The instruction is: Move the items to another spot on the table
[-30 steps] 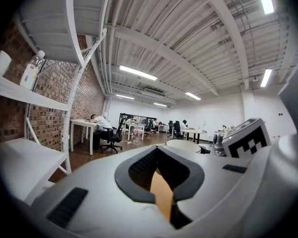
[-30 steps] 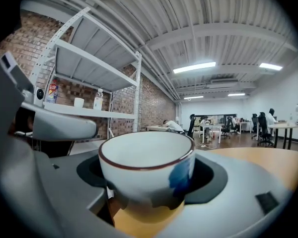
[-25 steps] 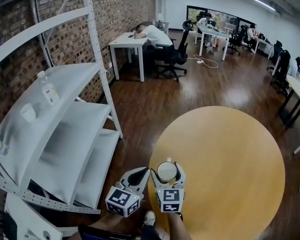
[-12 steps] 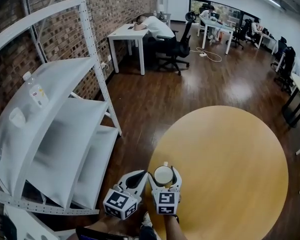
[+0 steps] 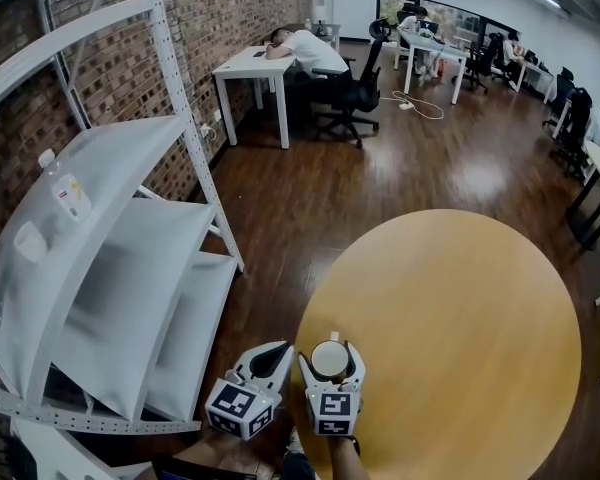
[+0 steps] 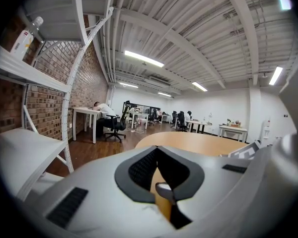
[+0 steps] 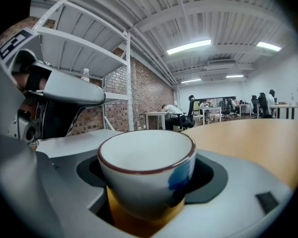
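A white cup with a dark red rim and a blue mark sits between the jaws of my right gripper, at the near left edge of the round wooden table. In the right gripper view both jaws press on the sides of the cup, so the right gripper is shut on it. I cannot tell whether the cup touches the tabletop. My left gripper hangs just left of it, beyond the table's edge. In the left gripper view the left gripper is shut, its tips meeting on nothing.
A white metal shelf rack stands close at the left, with a plastic bottle on an upper shelf. Dark wooden floor lies between the rack and the table. Desks, office chairs and a person slumped over a white desk are far back.
The right gripper and its cup sit slightly lower in the head view, nearer to me. The grip is the same, and the left gripper stays beside it.
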Motion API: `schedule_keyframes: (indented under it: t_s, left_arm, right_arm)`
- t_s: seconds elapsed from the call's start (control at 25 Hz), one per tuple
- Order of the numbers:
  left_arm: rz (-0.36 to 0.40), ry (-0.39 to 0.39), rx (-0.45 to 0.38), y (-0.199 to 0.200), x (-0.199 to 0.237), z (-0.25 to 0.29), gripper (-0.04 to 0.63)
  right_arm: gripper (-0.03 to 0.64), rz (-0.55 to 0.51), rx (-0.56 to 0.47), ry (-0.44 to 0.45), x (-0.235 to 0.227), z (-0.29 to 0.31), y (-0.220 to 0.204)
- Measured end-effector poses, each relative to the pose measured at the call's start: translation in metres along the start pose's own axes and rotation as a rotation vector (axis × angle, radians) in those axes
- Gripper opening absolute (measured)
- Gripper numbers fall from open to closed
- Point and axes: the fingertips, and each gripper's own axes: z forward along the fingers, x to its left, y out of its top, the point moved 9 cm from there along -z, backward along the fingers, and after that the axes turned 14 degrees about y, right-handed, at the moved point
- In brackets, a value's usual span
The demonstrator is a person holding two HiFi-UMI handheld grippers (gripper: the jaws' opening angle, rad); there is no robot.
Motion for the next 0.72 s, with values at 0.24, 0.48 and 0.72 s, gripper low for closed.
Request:
schedule_keyframes:
  t_s: [0.24,0.48,0.72]
  left_arm:
    - [0.008,-0.013,0.022,0.000,-0.007,-0.002,0.002]
    - [0.017,-0.016,0.012,-0.002,-0.006,-0.010,0.002]
    - [0.020,-0.007,0.016,0.008,-0.009,-0.026,0.002]
  right_arm:
    - [0.437,0.047,0.034,0.002,-0.001,0.000,-0.007]
    - [0.437,0.058,0.025,0.003,-0.001,-0.005,0.001]
    - [0.437,0.040,-0.022,-0.012,0.006,-0.019,0.021]
